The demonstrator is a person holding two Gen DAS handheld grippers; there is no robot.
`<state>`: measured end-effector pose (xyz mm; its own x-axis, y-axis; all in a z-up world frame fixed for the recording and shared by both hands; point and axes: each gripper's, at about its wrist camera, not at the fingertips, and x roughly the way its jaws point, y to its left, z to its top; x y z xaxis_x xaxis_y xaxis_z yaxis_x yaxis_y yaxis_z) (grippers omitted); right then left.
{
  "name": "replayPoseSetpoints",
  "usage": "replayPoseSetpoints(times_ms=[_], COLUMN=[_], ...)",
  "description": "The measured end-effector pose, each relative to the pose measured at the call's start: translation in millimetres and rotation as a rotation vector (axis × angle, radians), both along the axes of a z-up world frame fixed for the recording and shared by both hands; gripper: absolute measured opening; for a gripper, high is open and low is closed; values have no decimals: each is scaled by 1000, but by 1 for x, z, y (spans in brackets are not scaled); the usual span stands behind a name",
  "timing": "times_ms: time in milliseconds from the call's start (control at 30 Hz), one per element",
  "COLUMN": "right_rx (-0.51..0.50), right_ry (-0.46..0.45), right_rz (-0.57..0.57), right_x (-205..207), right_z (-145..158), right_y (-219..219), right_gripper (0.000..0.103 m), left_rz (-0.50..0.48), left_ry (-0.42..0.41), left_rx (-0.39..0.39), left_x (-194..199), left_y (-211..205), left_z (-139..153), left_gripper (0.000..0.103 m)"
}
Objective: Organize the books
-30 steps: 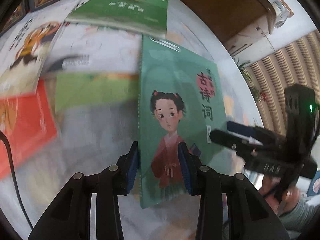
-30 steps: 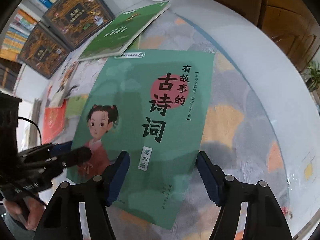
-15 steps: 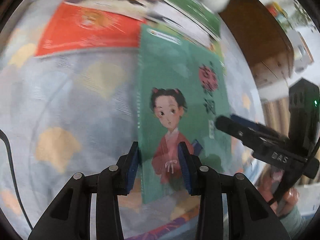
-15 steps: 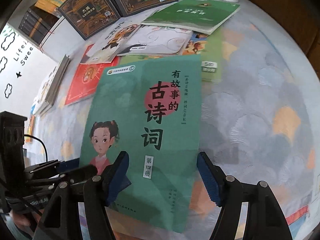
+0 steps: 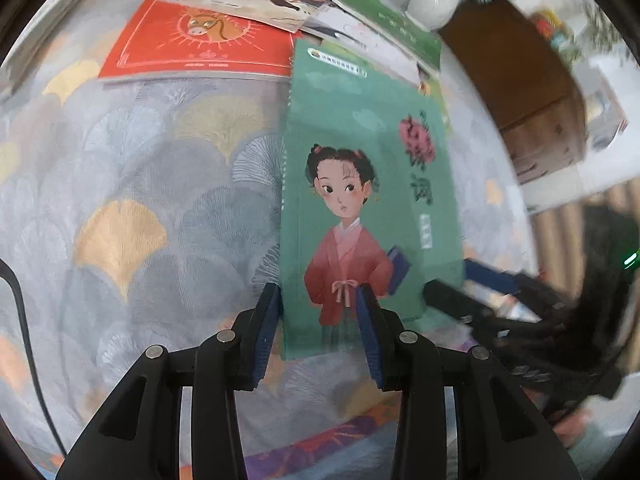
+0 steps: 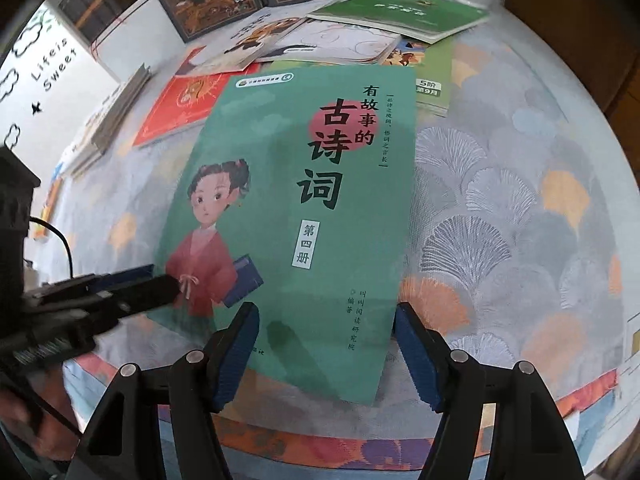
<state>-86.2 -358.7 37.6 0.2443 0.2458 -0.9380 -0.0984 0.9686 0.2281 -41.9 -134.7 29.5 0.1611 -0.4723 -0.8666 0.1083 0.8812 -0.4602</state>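
Currently we hold the green book point(image 6: 304, 208) by its lower left corner in the left gripper point(image 5: 318, 320), whose two blue pads pinch the cover at the figure's red robe. In the right wrist view the left gripper point(image 6: 160, 288) reaches in from the left onto the same corner. The right gripper point(image 6: 326, 344) is spread wide, one pad on either side of the book's lower edge, and does not appear to touch it.

The book sits above the patterned cloth of the desk point(image 6: 500, 220), in front of the other books: a red book point(image 5: 200, 36) and a flat green book point(image 6: 404, 10) lie behind it. Whether its far edge rests on the cloth we cannot tell from these views.

We judge the book to be a thin paperback: light, flexible, with a smooth cover that may slip. Held at one corner it is likely to sag or twist. We recommend a second hold along the lower right edge, close to the free corner.

The long axis runs away from the grippers, title end farthest, front cover upward.
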Motion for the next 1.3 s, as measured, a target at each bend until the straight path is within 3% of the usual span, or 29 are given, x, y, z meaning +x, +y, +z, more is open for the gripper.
replayPoseSetpoints(times_ms=[167, 300, 333, 467, 567, 633, 800, 967, 1200, 1300], right_rx=[80, 121, 122, 125, 147, 201, 408, 537, 805, 870], right_ry=[10, 10, 7, -1, -1, 17, 85, 87, 174, 193], right_rz=[-34, -41, -39, -32, -43, -70, -193, -293, -351, -391], right_x=[2, 2, -1, -2, -5, -4, -6, -18, -15, -9], right_z=[-4, -4, -3, -3, -2, -3, -5, -3, -30, -38], right_y=[-14, -19, -22, -21, -25, -34, -73, -114, -120, -111], right_gripper=[69, 69, 69, 70, 70, 69, 69, 71, 72, 61], left_rz=[82, 135, 159, 145, 143, 128, 126, 146, 176, 187], left_ry=[13, 75, 92, 90, 108, 123, 143, 195, 244, 260], left_rx=[-337, -480, -486, -323, -273, -295, -436, -580, -655, -651], left_x=[-1, 3, 6, 8, 12, 18, 25, 25, 22, 18], left_y=[21, 21, 16, -6, -19, -27, -32, -28, -29, -25], left_z=[18, 10, 3, -10, -17, -20, -8, -2, -5, -9], left_gripper=[35, 35, 33, 12, 11, 11, 11, 11, 11, 11])
